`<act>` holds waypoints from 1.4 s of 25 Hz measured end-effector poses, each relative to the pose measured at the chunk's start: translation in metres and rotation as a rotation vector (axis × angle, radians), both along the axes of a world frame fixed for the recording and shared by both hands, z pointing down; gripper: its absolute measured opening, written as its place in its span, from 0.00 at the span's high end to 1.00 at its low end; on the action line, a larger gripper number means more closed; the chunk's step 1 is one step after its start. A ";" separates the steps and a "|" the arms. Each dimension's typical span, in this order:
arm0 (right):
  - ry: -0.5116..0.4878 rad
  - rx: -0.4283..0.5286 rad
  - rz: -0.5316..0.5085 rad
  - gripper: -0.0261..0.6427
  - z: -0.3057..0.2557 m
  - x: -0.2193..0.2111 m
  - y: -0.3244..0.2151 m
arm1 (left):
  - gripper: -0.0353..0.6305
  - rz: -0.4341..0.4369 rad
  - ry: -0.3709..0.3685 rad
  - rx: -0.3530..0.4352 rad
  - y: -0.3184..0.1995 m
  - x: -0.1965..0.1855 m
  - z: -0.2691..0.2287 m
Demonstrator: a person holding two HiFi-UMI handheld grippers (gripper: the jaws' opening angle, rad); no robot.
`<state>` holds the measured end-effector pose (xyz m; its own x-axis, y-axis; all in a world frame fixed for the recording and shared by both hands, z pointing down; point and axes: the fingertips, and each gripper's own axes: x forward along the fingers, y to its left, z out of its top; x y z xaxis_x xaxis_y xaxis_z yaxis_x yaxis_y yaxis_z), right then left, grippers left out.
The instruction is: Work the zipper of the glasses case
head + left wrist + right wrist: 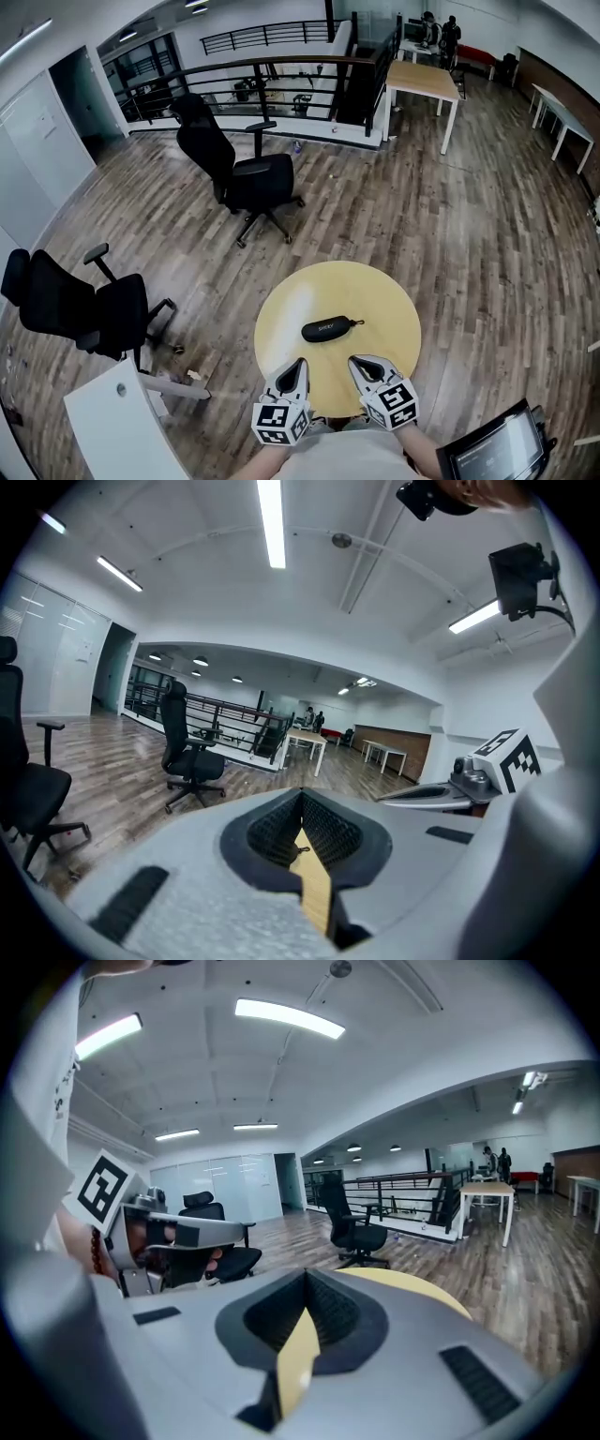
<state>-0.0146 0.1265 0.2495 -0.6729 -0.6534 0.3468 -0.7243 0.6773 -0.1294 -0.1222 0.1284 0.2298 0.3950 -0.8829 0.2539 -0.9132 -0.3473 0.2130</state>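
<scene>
Round yellow table (281, 323) under the head camera, on wood plank floor.

Glasses case (332, 329): black, zipped oblong, lying flat on the table. It sits ahead of both grippers, roughly on the line between their tips and clear of both, touching neither. Its long axis runs across the grippers' heading. A small tab sticks out at the end on the right gripper's side. The pale print on the lid is too small to read.

Left gripper (296, 367) (302, 797): low over the table's near edge, jaws together at the tips. Its own view shows nothing between the pads, only a thin wedge of yellow tabletop through the slit below them.

Right gripper (362, 364) (305, 1277): just beside the left one, at the same height. Its jaws are likewise closed tip to tip with nothing held, and yellow table shows through the slit. Each gripper's marker cube appears at the edge of the other's view.

Surroundings: beyond the case, well off from the grippers, a black office chair (239, 173) stands on the floor. A second black chair (80, 305) is out to the left gripper's side, with a white desk corner (122, 427) nearer. A dark screen (497, 450) sits close by the right gripper's outer side. Far ahead are a railing (272, 70) and a pale wooden table (424, 80).
</scene>
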 end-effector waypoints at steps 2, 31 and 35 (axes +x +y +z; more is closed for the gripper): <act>-0.010 0.001 -0.037 0.96 -0.003 -0.003 -0.004 | 0.94 0.013 0.001 -0.007 -0.008 0.004 -0.002; 0.282 0.041 -0.430 0.96 0.214 0.031 -0.177 | 0.94 0.102 -0.110 -0.303 -0.153 0.036 0.215; 0.378 0.022 -0.540 0.96 0.244 0.012 -0.195 | 0.94 0.106 -0.105 -0.354 -0.166 0.031 0.236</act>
<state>-0.0027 -0.0689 0.4940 -0.7423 -0.2674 0.6144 -0.2745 0.9578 0.0852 -0.0915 -0.0379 0.4659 0.4346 -0.6891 0.5799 -0.8996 -0.3624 0.2435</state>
